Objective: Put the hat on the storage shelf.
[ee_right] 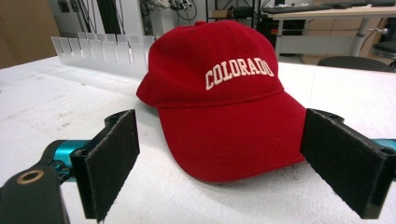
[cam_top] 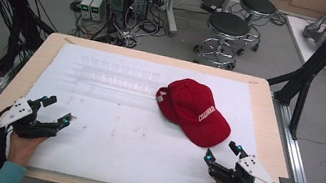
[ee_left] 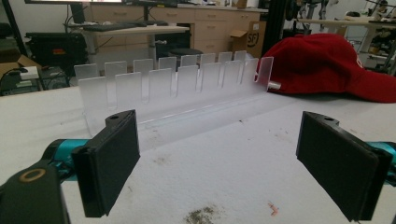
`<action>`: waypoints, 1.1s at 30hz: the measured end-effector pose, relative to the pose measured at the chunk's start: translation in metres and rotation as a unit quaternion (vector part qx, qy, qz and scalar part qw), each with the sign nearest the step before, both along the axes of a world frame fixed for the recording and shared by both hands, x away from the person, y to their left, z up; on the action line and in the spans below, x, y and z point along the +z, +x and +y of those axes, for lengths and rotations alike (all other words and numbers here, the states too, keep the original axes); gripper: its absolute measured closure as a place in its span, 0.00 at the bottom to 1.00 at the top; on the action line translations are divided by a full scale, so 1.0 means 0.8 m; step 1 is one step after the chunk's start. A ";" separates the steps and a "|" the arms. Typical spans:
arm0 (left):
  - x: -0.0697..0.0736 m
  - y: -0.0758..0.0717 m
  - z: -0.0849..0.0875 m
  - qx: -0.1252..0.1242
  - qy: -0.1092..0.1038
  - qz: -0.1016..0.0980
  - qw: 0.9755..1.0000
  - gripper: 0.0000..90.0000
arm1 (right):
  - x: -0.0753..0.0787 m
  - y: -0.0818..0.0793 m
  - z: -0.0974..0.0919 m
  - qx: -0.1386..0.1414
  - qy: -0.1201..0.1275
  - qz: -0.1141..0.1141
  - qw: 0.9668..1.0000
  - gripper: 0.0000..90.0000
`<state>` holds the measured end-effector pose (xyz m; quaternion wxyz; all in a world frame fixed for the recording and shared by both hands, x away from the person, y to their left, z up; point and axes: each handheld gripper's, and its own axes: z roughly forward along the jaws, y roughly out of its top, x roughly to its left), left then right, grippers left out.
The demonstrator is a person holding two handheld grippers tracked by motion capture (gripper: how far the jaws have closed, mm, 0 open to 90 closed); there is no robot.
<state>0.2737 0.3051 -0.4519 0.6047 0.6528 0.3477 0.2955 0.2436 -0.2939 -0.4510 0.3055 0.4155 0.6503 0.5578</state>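
Red cap (cam_top: 194,110) lies flat on the white foam sheet (cam_top: 108,132), right of the sheet's middle, brim toward the near right corner. White lettering "COLORADO" across the front, legible in the right gripper view (ee_right: 219,93).

Right gripper (cam_top: 221,152) rests just near of the cap's brim, pointing at it. Jaws spread wide, released; nothing between the pads. In its own view the brim sits ahead of the gap, not touched by either pad.

Clear slotted rack (cam_top: 118,74) stands just left of the cap, running along the far part of the sheet. In the left gripper view the rack's right end (ee_left: 264,70) sits close against the cap's back edge (ee_left: 322,65); contact cannot be told.

Left gripper (cam_top: 57,111) is well apart from the cap, at the near left of the sheet, held in a hand (cam_top: 22,145). Jaws spread wide, released, holding nothing; it faces the rack.

Sheet covers a wooden table (cam_top: 268,115). Stools (cam_top: 227,29) stand on the floor beyond the cap.
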 end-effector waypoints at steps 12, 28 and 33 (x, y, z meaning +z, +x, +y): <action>0.000 0.000 -0.001 0.002 0.004 0.000 1.000 0.15 | 0.000 0.000 -0.001 0.002 0.002 -0.001 1.000 0.12; 0.000 0.001 -0.001 0.003 0.000 0.001 1.000 0.15 | 0.001 0.002 0.000 0.013 -0.001 0.008 1.000 0.12; 0.000 0.001 -0.001 0.003 0.000 0.002 1.000 0.15 | 0.003 0.009 0.003 0.021 -0.018 0.029 0.999 0.12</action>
